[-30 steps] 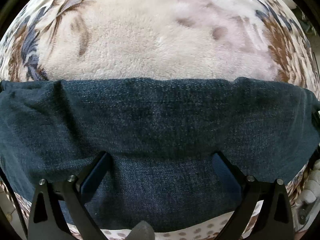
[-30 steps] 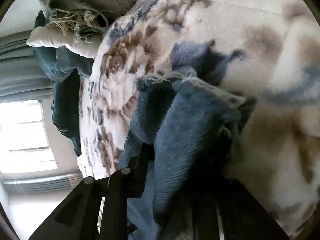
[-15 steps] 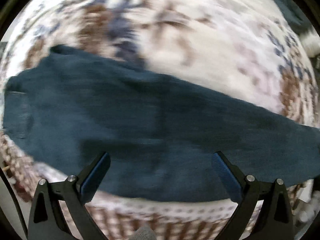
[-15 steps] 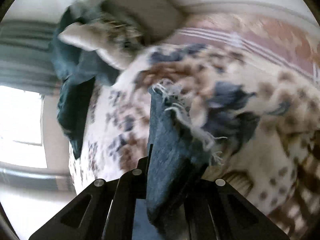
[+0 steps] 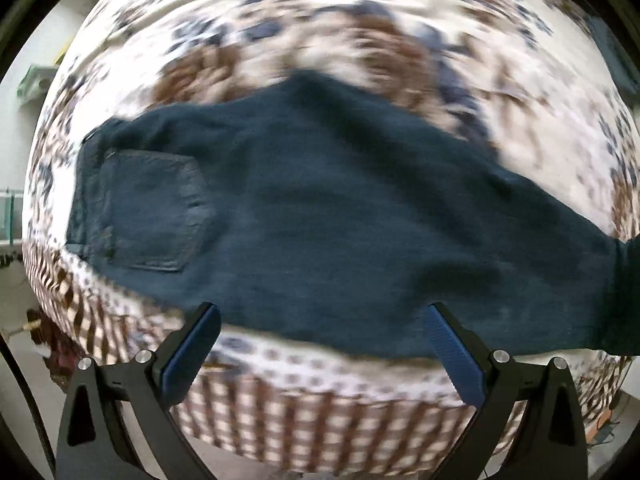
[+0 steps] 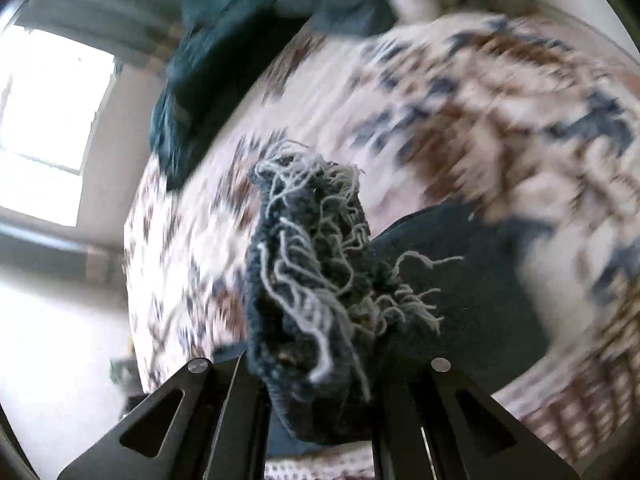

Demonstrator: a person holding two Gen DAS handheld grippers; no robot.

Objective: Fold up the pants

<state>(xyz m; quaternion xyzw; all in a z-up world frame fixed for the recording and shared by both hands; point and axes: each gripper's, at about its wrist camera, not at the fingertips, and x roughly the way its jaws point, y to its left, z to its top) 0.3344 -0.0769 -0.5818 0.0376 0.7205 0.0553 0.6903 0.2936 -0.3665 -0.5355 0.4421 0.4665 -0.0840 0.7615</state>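
Dark blue jeans [image 5: 328, 216] lie across a floral fleece blanket [image 5: 360, 32], back pocket [image 5: 148, 212] at the left, leg running off to the right. My left gripper [image 5: 320, 344] is open and empty, held above the near edge of the jeans. My right gripper [image 6: 316, 376] is shut on the frayed hem [image 6: 308, 276] of the jeans' leg, lifted above the blanket [image 6: 460, 92]; the rest of the leg [image 6: 460, 280] lies below. Both views are motion-blurred.
The blanket's checked border [image 5: 320, 420] hangs over the bed's near edge, with floor beyond. In the right wrist view a pile of dark teal cloth [image 6: 224, 40] lies at the bed's far end, beside a bright window [image 6: 44, 120].
My left gripper has pulled back and away from the jeans, so the pocket and near edge now show. My right gripper has lifted the frayed hem and swung it over the bed.
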